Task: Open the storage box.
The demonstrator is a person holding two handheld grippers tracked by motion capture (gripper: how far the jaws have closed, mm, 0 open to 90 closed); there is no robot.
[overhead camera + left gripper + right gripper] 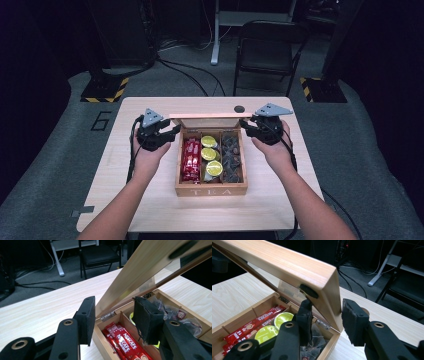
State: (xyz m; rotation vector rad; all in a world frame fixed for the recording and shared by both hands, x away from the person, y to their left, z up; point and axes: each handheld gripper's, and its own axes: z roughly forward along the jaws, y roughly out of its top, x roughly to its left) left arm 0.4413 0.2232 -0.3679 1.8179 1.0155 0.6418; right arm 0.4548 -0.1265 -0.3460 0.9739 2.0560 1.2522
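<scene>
A wooden box (210, 191) marked TEA sits mid-table with its glass-paned lid (205, 116) raised on its rear hinges. Inside are red Nescafe sachets (191, 160), green capsules (209, 154) and dark tea bags (231, 155). My left gripper (175, 131) is at the lid's left end. In the left gripper view its jaws (115, 317) straddle the lid (130, 280) edge with a gap at the right pad (147, 320), so it is open. My right gripper (245, 126) is at the lid's right end. It (324, 317) is shut on the lid (287, 265) corner.
The light wood table (150, 200) has bare room on both sides of the box. A small black round thing (239, 109) lies near the far edge. A folding chair (267, 50) and stands with striped bases (105, 90) are on the floor beyond.
</scene>
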